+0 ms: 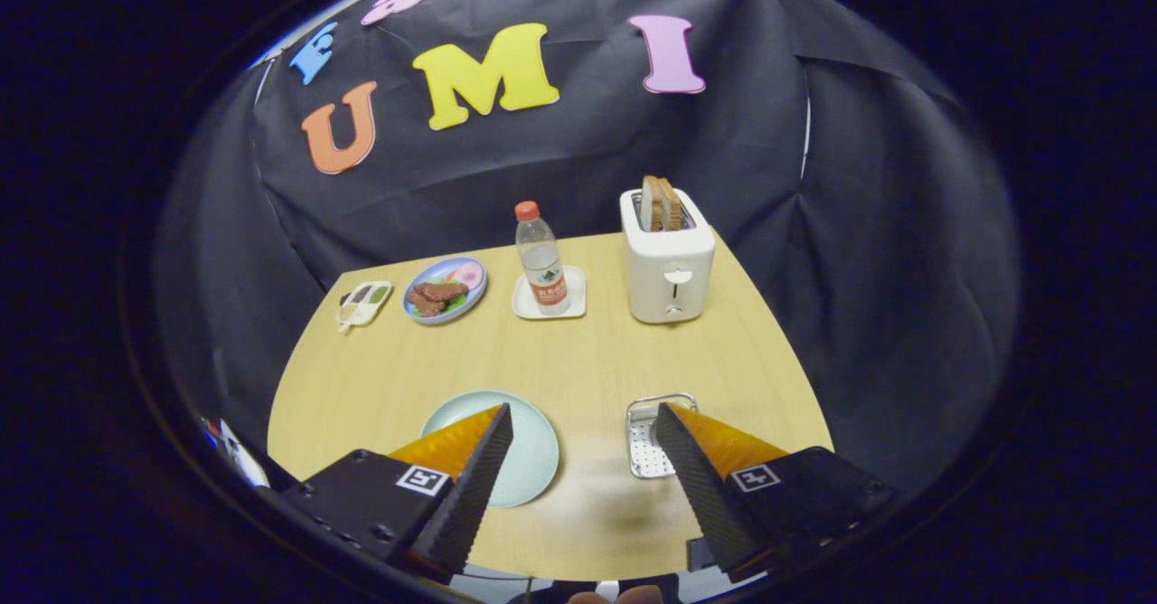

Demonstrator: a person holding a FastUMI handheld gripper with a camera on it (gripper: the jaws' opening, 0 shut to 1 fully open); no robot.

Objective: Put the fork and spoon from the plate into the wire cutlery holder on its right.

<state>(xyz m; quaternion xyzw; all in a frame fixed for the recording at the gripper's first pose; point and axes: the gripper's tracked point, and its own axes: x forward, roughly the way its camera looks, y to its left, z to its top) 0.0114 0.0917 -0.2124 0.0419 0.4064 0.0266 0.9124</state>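
Note:
A pale green plate lies on the wooden table, near its front edge. My left finger covers the plate's left half, and the part I can see is bare. To the plate's right stands a small wire cutlery holder, its right side hidden behind my right finger. My gripper hovers above the table, open wide, with nothing between the fingers. The gap between them frames the bare wood between plate and holder. I cannot make out what is inside the holder.
Along the table's back stand a white toaster with toast in it and a water bottle on a white square coaster. Left of them are a blue plate of food and a small white dish. Black cloth surrounds the table.

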